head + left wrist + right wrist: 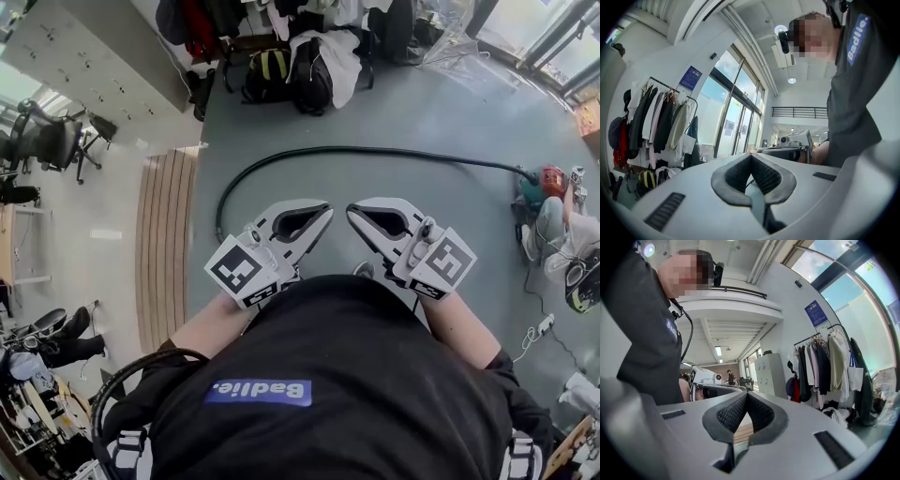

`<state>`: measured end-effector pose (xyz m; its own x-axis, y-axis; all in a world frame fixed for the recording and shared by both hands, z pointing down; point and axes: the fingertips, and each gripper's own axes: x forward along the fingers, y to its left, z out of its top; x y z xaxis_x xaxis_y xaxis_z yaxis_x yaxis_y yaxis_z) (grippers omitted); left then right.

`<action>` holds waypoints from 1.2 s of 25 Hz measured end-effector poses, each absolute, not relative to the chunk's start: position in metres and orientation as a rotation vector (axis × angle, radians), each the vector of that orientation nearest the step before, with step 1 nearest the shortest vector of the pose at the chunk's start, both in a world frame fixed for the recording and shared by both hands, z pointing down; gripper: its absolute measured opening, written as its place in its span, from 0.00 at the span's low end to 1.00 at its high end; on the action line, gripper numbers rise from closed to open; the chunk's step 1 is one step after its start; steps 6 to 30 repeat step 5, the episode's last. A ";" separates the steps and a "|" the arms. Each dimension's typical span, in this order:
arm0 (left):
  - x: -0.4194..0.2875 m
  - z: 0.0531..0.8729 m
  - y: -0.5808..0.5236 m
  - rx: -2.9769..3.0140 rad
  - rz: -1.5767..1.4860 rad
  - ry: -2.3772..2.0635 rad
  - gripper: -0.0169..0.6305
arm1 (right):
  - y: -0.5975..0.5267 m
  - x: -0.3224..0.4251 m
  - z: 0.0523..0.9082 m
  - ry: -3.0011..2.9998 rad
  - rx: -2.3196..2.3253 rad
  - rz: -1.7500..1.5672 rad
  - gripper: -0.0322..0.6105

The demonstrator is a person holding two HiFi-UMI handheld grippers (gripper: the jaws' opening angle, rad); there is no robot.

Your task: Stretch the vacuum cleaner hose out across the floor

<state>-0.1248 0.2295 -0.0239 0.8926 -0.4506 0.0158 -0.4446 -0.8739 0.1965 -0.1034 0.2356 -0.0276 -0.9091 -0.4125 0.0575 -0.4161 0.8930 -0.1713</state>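
The black vacuum hose (309,152) lies on the grey floor in a long arc. It runs from the left, near the wooden strip, over to the red and green vacuum cleaner (546,182) at the right. My left gripper (326,210) and my right gripper (352,212) are held in front of my chest, well above the floor, tips pointing at each other. Both are shut with nothing between the jaws. In the left gripper view the left gripper (751,155) points across the room, and so does the right gripper (746,393) in its own view. Neither touches the hose.
Backpacks and clothes (300,66) pile at the far wall under a clothes rack (656,122). A wooden strip (165,244) edges the grey floor on the left, with an office chair (47,141) beyond. A person (567,230) sits by the vacuum cleaner, near a power strip (541,327).
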 end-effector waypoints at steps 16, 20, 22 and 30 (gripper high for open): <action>-0.128 -0.030 0.221 2.846 -0.061 -0.685 0.04 | 0.228 -0.104 -0.032 -3.026 0.679 0.291 0.06; -0.128 -0.030 0.221 2.846 -0.061 -0.685 0.04 | 0.228 -0.104 -0.032 -3.026 0.679 0.291 0.06; -0.128 -0.030 0.221 2.846 -0.061 -0.685 0.04 | 0.228 -0.104 -0.032 -3.026 0.679 0.291 0.06; -0.128 -0.030 0.221 2.846 -0.061 -0.685 0.04 | 0.228 -0.104 -0.032 -3.026 0.679 0.291 0.06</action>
